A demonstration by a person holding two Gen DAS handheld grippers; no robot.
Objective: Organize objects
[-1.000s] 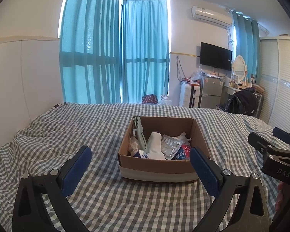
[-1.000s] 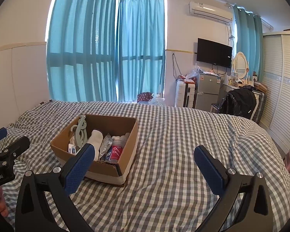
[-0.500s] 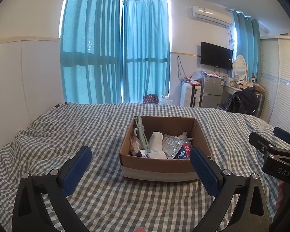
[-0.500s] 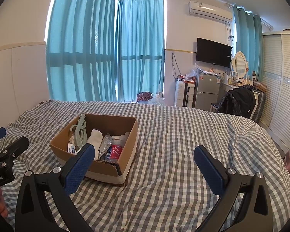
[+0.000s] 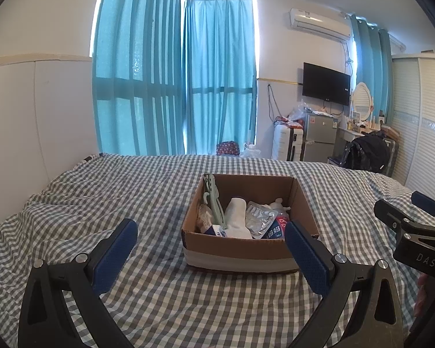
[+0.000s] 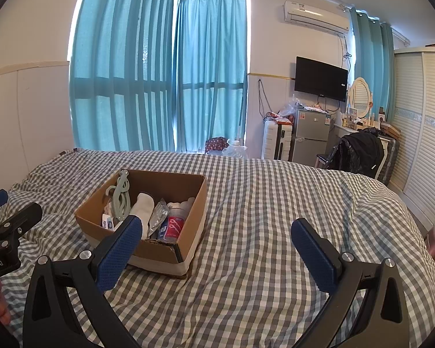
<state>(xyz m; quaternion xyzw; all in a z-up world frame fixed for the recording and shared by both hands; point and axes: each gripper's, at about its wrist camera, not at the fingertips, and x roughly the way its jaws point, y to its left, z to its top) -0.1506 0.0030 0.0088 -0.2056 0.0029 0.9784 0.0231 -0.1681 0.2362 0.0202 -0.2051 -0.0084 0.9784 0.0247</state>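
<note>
With both jaws spread wide and empty, the left gripper (image 5: pixel 210 249) is hovering just before the cardboard box (image 5: pixel 240 253) on the checked bed (image 5: pixel 130 191), the right gripper (image 6: pixel 216 246) beside it, so reaching in squarely from above seems best.

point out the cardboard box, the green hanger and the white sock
cardboard box (image 5: pixel 240 250), left wrist view, near outer wall
green hanger (image 6: pixel 121 195), right wrist view, its upper part
white sock (image 5: pixel 236 214), left wrist view, its middle
</note>
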